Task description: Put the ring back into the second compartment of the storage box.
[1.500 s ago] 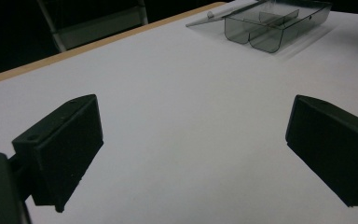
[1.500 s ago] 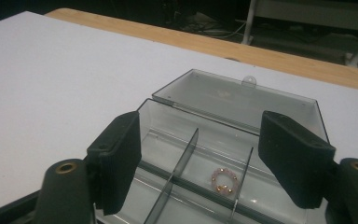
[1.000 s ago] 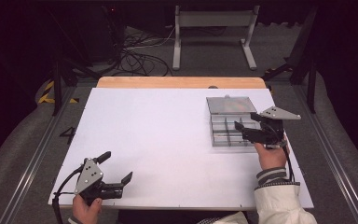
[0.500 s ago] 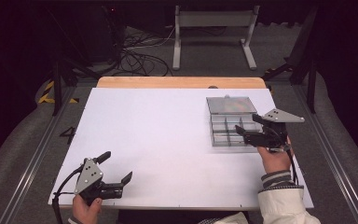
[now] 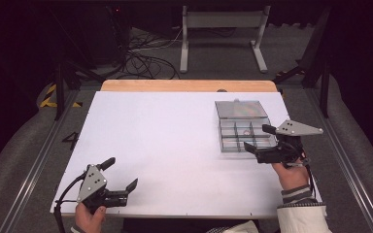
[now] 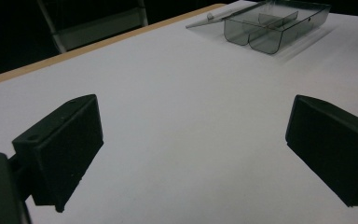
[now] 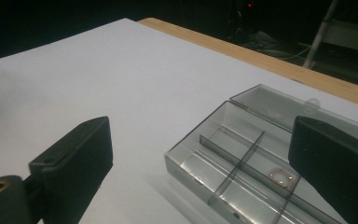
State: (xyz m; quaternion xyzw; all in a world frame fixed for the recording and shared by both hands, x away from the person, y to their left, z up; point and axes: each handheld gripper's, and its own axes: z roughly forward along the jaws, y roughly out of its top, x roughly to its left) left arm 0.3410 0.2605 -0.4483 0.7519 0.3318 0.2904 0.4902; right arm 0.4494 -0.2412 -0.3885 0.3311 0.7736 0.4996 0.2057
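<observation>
Each hand carries a matte black two-jaw claw. The left claw (image 5: 121, 182) bears a grey three-cornered plate dotted with small holes and trails a black cable. The right claw (image 5: 258, 142) wears a like plate, above a white sleeve (image 5: 301, 218) with a grey-striped ribbed cuff. A brass-coloured screw hole sits by each left jaw block.
</observation>
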